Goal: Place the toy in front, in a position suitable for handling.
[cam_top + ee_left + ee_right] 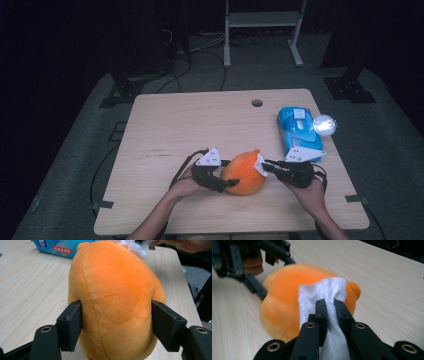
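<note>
Here, the left gripper (231,183) clamps both pads against the flanks of an orange plush toy (243,172), which sits on the wooden table (165,130) near its front edge. The right gripper (265,165) pinches a white wipe (324,293), pressed against the toy's top. A blue wipes pack (297,131) lies just beyond, toward the table's right edge.

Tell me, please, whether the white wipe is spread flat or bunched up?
Bunched: the right gripper pinches the white wipe into gathered folds against the orange plush toy.
</note>
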Demonstrator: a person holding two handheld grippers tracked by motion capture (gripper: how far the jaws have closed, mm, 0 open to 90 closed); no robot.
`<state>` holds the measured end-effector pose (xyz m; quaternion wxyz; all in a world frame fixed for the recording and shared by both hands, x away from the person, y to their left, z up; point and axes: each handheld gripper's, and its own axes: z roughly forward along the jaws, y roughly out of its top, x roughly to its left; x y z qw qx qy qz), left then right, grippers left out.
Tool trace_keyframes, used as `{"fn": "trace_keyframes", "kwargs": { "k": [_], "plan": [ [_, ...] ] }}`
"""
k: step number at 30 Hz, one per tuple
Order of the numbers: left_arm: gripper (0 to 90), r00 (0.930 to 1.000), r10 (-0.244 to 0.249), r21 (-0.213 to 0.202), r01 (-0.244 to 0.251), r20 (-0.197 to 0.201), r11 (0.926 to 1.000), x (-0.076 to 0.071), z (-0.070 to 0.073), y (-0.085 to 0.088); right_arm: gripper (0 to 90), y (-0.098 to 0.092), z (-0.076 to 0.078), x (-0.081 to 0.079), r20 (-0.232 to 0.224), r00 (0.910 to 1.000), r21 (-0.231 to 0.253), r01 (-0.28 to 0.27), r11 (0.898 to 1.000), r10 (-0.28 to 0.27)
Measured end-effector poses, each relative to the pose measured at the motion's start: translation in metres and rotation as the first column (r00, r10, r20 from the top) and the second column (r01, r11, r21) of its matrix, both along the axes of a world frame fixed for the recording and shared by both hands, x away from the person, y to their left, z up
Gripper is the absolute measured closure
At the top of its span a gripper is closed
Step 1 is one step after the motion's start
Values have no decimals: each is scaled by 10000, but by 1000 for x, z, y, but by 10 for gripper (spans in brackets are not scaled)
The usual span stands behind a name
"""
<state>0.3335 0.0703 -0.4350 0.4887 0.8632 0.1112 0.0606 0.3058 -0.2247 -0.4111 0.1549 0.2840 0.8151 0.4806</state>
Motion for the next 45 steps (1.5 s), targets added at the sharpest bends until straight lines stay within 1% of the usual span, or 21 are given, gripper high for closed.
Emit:
{"fn": "trace_keyframes", "kwargs": {
  "k": [5,9,11,14,15,18,19,20,22,24,26,28,30,32,34,36,38,39,40,42,45],
  "plan": [
    [311,9977,-353,293,336,577,9990,-7,3,-5,818,-4,3,19,-244,9994,595,249,9979,-235],
    [310,9965,-427,344,403,712,9986,-10,4,-7,820,-8,-1,32,-556,9977,896,441,9950,-392],
    [305,9966,-423,380,397,712,9985,-9,4,-8,821,-9,-2,33,-652,9971,960,443,9944,-381],
    [298,9966,-428,394,401,702,9984,-10,4,-9,821,-1,5,23,-116,9996,530,274,9982,-268],
    [297,9961,-454,404,424,760,9983,-10,5,-10,822,3,9,19,-21,9999,523,143,9985,-142],
    [297,9957,-459,394,428,800,9983,-12,5,-13,822,19,18,11,201,9985,522,-525,9973,515],
    [297,9948,-510,522,465,886,9976,-12,6,-13,822,26,20,9,269,9968,468,-763,9960,751],
    [296,9953,-459,469,420,849,9980,-12,5,-13,821,33,21,8,294,9950,359,-968,9946,958],
    [290,9962,-403,435,371,773,9984,-11,5,-11,821,44,23,7,515,9923,-113,-1125,9936,1130],
    [263,9984,-361,189,353,443,9992,-8,4,-8,821,44,23,11,287,9933,-122,-1119,9936,1122],
    [189,9994,-209,-238,203,-264,9995,-3,4,-6,821,40,19,14,28,9942,1,-1079,9942,1079],
    [103,9944,144,-355,-182,-1049,9992,3,2,-6,821,34,16,14,-90,9945,156,-1038,9945,1040],
    [72,9863,177,-513,-264,-1637,9983,6,-2,-8,821,29,14,13,-194,9946,364,-1013,9942,1020],
    [68,9840,74,-362,-140,-1778,9992,5,-4,-13,820,26,13,12,-253,9945,477,-1001,9938,1014],
    [75,9874,27,-68,-38,-1584,10000,3,-5,-17,820,25,13,9,-283,9942,504,-1019,9935,1034],
    [193,9941,-15,-109,3,-1088,9999,0,-2,-15,820,27,15,4,-94,9951,356,-982,9945,986],
    [325,9994,-35,-390,22,-334,9992,-3,4,-11,820,27,19,2,143,9962,343,-868,9956,863],
    [372,10000,-56,-551,52,-71,9985,-4,9,-9,820,26,24,0,284,9967,323,-768,9965,759],
    [382,9997,-57,-660,74,253,9978,-4,15,-6,820,26,28,-1,432,9963,337,-757,9966,742],
    [394,9962,-87,-546,135,869,9984,-5,24,-2,821,27,35,-2,725,9952,323,-680,9972,655],
    [397,9930,-31,-246,61,1183,9997,-6,20,-1,821,36,37,0,680,9944,360,-834,9959,808]
  ]
}}
